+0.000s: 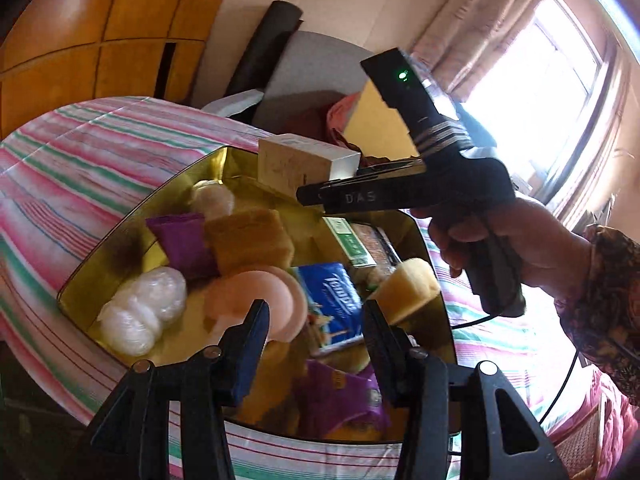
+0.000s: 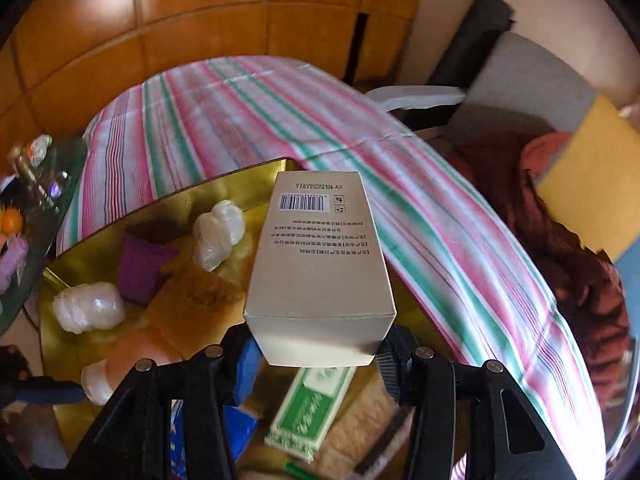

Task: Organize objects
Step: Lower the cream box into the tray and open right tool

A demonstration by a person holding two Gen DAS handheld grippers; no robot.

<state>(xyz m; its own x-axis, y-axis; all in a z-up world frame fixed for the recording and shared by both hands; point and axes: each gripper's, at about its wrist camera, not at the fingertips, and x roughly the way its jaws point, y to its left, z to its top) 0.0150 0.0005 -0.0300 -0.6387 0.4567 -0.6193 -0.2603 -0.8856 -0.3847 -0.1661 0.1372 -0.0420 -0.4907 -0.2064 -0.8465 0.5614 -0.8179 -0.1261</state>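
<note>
A gold tin tray [image 1: 100,256] rests on a striped cloth and holds several items: a blue tissue pack [image 1: 328,300], a brown sponge [image 1: 248,240], a purple packet [image 1: 184,240], pink round pads [image 1: 256,300], white wrapped bundles [image 1: 140,316] and a green-and-white box [image 2: 312,408]. A yellow sponge [image 1: 408,288] lies beside the right finger of my left gripper. My left gripper [image 1: 314,316] hovers open over the tray with nothing between its fingers. My right gripper [image 2: 316,352] is shut on a beige barcoded box [image 2: 320,264] and holds it above the tray's far edge [image 2: 180,196]. The left wrist view shows that box [image 1: 296,168] too.
The striped cloth [image 2: 280,120] stretches beyond the tray. Wooden cabinet panels [image 2: 160,20] stand behind it. A chair with piled clothes [image 2: 560,240] is at the right. A glass side table with trinkets [image 2: 36,200] sits at the left. A bright window [image 1: 540,80] is to the right.
</note>
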